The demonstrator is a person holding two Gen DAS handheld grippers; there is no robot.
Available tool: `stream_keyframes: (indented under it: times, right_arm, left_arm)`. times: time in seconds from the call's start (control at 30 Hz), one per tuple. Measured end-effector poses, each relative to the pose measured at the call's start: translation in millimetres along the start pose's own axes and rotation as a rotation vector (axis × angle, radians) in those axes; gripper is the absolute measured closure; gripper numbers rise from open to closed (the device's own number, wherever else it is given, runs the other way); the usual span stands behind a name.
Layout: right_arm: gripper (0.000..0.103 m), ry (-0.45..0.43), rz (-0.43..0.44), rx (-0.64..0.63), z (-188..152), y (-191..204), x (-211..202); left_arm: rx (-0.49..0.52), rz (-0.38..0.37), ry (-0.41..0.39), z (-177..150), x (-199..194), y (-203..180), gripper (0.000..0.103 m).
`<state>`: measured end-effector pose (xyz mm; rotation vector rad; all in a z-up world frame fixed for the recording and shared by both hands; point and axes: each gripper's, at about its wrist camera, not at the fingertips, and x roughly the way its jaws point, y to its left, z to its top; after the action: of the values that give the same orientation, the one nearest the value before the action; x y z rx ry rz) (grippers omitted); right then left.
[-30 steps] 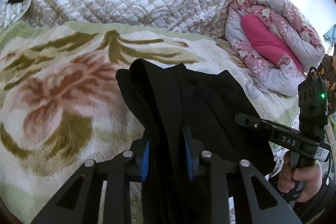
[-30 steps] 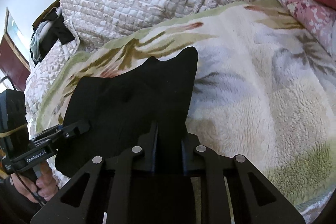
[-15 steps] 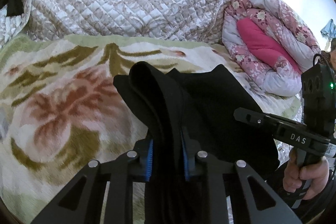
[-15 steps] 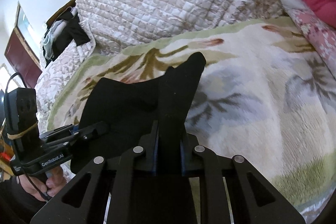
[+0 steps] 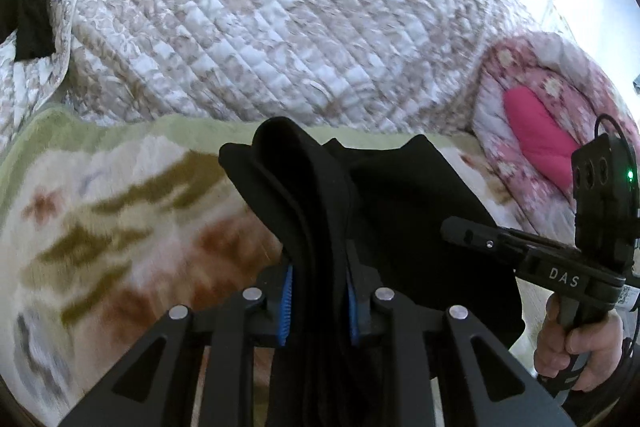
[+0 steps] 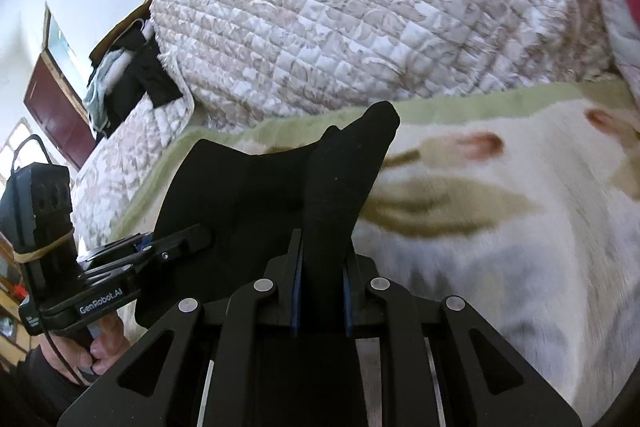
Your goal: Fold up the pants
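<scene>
Black pants pinched between the blue pads of both the left gripper and right gripper, lifted above a flowered blanket, quilt heaped behind, pink bedding alongside.

Ahead of both grippers, toward twelve o'clock, the flowered fleece blanket lies flat and bare, open room for a pass; beyond it the heaped quilted bedspread rises as a wall across eleven to one; at two o'clock in the left wrist view the rolled pink floral comforter closes that side; the black pants hang between the two grippers and fill the gap from one to the other; dark clothing is piled at ten o'clock in the right wrist view.
</scene>
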<state>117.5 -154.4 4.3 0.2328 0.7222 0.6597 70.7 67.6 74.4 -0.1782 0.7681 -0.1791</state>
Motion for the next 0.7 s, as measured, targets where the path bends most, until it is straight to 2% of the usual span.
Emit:
stream_keyframes:
  times: [0.13,0.2,0.27,0.33,0.37,0.4,0.53,0.7]
  right_arm:
    - [0.088,0.004,0.013,0.011,14.9,-17.6,28.7]
    - [0.085,0.034,-0.016,0.011,14.5,-29.0,46.8]
    - [0.080,0.070,-0.100,0.012,9.6,-40.9,60.9]
    - [0.077,0.072,-0.134,-0.003,8.2,-48.2,60.5]
    - [0.072,0.058,-0.139,0.004,9.6,-50.5,54.1]
    - [0.072,0.043,-0.146,0.005,11.1,-51.1,48.3]
    - [0.071,-0.046,-0.220,-0.061,8.9,-35.7,19.6]
    - [0.070,-0.029,-0.211,-0.090,-11.5,-17.5,11.2]
  left_arm:
    - [0.010,0.012,-0.015,17.8,25.4,20.7,0.079]
    - [-0.010,0.015,0.017,17.6,43.9,33.5,0.078]
    - [-0.016,0.042,0.077,11.1,64.9,45.6,0.073]
    - [-0.046,0.089,0.110,2.3,77.4,59.8,0.061]
    - [-0.067,0.079,0.111,1.5,77.3,64.8,0.059]
    - [-0.088,0.069,0.112,2.1,74.2,68.9,0.059]
    - [-0.088,0.133,0.034,1.6,46.4,66.6,0.061]
    - [-0.076,0.128,-0.036,-9.1,15.0,44.8,0.061]
